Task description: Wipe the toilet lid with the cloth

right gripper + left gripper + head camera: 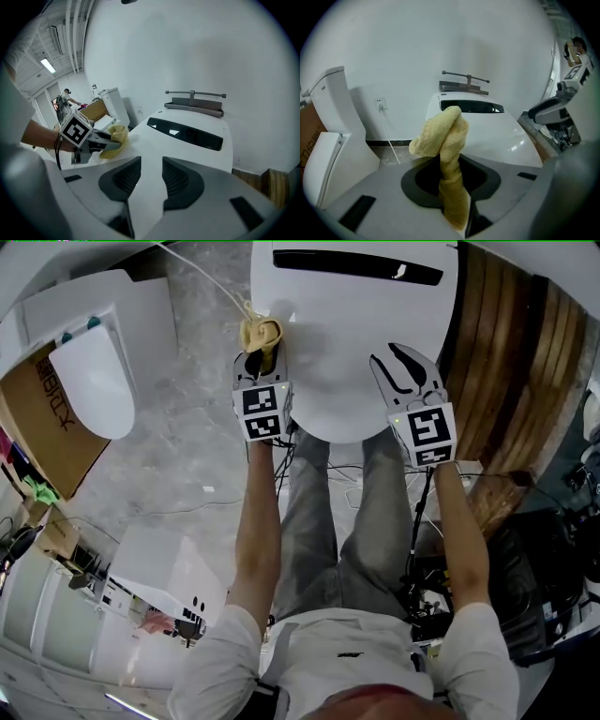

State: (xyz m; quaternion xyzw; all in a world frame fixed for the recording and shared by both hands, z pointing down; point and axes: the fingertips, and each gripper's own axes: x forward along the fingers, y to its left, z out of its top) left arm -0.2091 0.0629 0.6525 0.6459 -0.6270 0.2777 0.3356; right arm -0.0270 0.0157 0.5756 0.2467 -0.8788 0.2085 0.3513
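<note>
Left gripper (pixel 452 197) clamps the bunched yellow terry cloth (pixel 443 136) at the left edge of the glossy white toilet lid (pixel 352 343), maybe touching, hard to tell. Right gripper (pixel 145 173) is barely parted, empty. Wiping looks hardly started.

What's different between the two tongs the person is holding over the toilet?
The left tongs are shut on a yellow cloth; the right tongs are open with nothing between them. The left tongs sit at the left edge of the lid, the right tongs over its right side. Both point the same way and carry a marker cube.
</note>
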